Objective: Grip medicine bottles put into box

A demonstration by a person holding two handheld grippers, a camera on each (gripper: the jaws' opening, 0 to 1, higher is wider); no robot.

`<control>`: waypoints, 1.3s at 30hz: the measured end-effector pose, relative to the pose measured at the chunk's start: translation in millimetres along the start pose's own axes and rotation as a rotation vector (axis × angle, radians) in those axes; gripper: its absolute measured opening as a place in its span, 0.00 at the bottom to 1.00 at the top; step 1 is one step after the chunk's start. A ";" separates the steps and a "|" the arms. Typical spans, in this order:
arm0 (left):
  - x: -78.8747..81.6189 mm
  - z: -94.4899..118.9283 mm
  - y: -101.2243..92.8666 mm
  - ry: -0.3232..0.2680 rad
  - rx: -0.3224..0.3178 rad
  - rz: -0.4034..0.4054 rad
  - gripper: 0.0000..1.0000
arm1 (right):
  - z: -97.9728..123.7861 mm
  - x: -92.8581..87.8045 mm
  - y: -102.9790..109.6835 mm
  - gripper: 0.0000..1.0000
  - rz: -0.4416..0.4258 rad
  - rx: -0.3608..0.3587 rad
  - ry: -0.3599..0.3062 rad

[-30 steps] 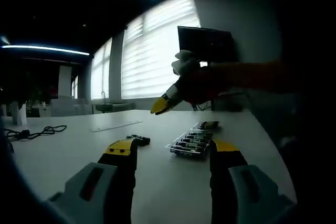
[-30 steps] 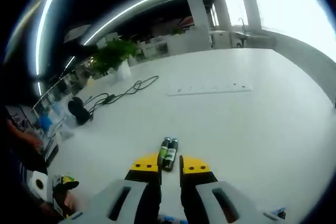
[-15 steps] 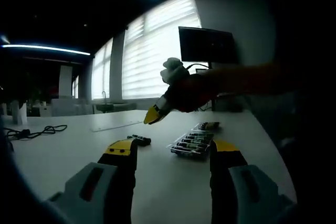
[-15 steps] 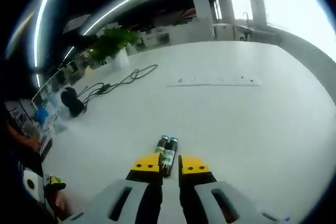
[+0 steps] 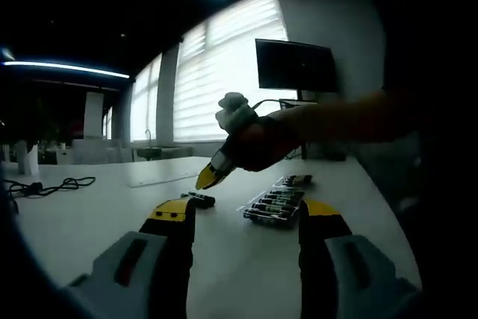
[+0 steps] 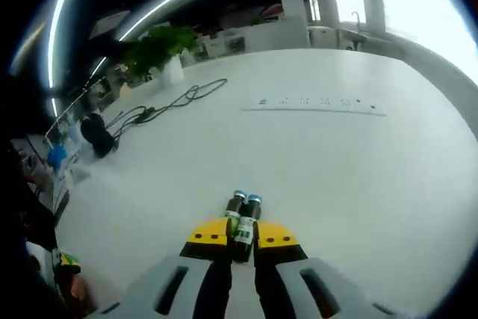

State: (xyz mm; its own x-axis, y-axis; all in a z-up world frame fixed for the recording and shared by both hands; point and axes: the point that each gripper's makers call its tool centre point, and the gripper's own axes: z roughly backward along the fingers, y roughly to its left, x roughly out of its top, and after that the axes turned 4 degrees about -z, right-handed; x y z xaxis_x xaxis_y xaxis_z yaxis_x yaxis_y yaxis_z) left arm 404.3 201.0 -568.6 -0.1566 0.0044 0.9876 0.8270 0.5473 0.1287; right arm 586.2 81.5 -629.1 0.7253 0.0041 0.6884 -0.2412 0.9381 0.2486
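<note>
Right gripper (image 6: 243, 238) over two bottles (image 6: 243, 218) on the counter (image 6: 358, 177).
Its narrow jaws flank them; contact unclear. Left gripper (image 5: 246, 218), jaws wide, faces the box (image 5: 275, 205), bottles lying to its left.

Around the two bottles (image 6: 242, 217) the table (image 6: 358, 177) lies bare; the cable (image 6: 160, 107) and plant (image 6: 157, 50) are well apart. The right gripper (image 5: 206, 178) hangs just above them, box (image 5: 275, 203) near.

Dark bottles (image 6: 242, 220) with green-and-white labels and blue caps lie on a white table (image 6: 358, 177).
</note>
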 end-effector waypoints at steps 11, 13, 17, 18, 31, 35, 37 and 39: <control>0.5 0.2 0.4 -0.004 -0.003 0.010 0.48 | -13.6 -6.2 -5.9 0.07 0.006 -0.021 0.027; 0.6 0.3 0.8 -0.005 -0.002 0.012 0.48 | -13.8 -7.8 -6.6 0.07 0.004 -0.021 0.033; 0.8 0.1 0.9 -0.006 -0.003 0.015 0.48 | -14.7 -8.9 -9.4 0.07 0.005 -0.026 0.034; 0.8 0.0 0.9 -0.007 -0.004 0.016 0.48 | -15.0 -9.4 -9.8 0.07 0.005 -0.027 0.034; 0.0 -0.6 1.6 -0.002 -0.001 0.016 0.48 | -12.1 -14.7 -10.6 0.06 -0.050 -0.038 0.022; -0.7 -0.7 2.0 0.002 0.002 0.013 0.48 | -4.7 -8.2 -14.7 0.06 -0.052 -0.041 -0.014; -1.2 -0.8 2.2 0.005 0.004 0.011 0.48 | -0.2 -3.8 -15.4 0.06 -0.053 -0.040 -0.033; -1.5 -0.9 2.1 0.007 0.005 0.009 0.48 | 4.7 -0.1 -15.2 0.06 -0.054 -0.037 -0.047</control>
State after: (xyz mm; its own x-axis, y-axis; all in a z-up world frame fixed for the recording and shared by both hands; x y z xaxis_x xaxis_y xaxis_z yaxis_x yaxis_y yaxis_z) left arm 406.8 201.4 -569.7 -0.1456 0.0032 0.9893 0.8256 0.5514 0.1197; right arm 586.8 65.5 -629.7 0.7055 -0.0622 0.7060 -0.1777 0.9488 0.2612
